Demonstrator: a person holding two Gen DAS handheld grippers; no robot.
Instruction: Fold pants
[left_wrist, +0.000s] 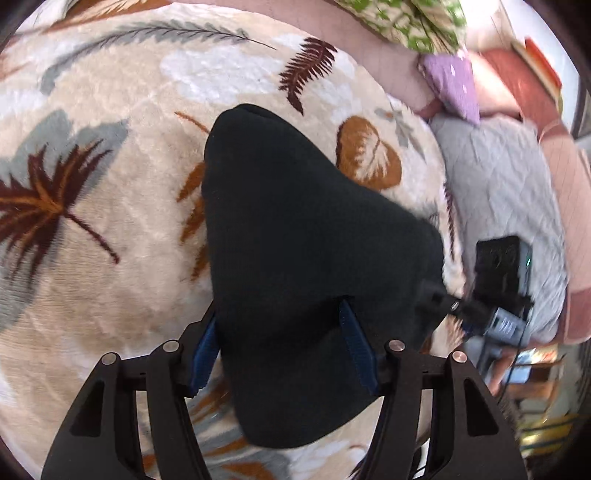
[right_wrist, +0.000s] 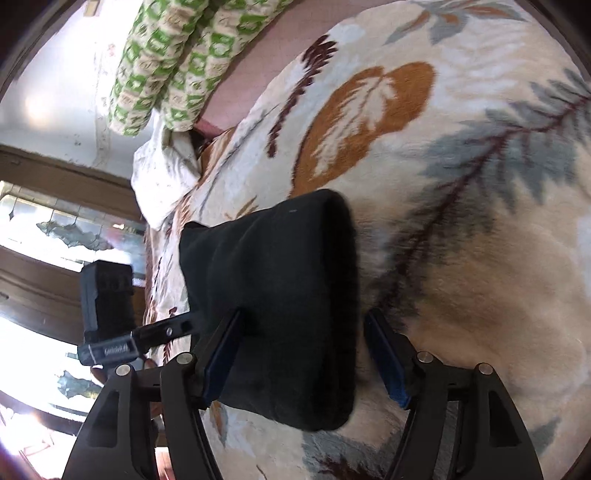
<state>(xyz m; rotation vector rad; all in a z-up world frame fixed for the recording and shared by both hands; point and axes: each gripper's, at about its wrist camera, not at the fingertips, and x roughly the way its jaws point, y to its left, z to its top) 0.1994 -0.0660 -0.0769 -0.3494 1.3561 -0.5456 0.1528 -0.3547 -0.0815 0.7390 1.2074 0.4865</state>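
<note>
Dark, nearly black pants (left_wrist: 303, 206) lie in a folded bundle on a cream leaf-print blanket (left_wrist: 110, 206). My left gripper (left_wrist: 279, 308) is open low over the bundle's near part. Its left pad sits at the fabric's edge and its right fingertip (left_wrist: 349, 317) rests on top of the cloth. In the right wrist view the same pants (right_wrist: 280, 280) lie between the fingers of my right gripper (right_wrist: 303, 314). That gripper is open too, with bare blanket between the cloth and its right pad (right_wrist: 384, 358). The left gripper's black housing (right_wrist: 107, 295) shows at the pants' left side.
The blanket (right_wrist: 461, 221) covers a bed. A green patterned quilt roll (right_wrist: 162, 74) lies at the head, next to a white pillow (right_wrist: 162, 173). A purple cloth (left_wrist: 452, 83) and a grey quilted cover (left_wrist: 498, 177) lie to the right. A bright window (right_wrist: 44, 229) is beyond the bed edge.
</note>
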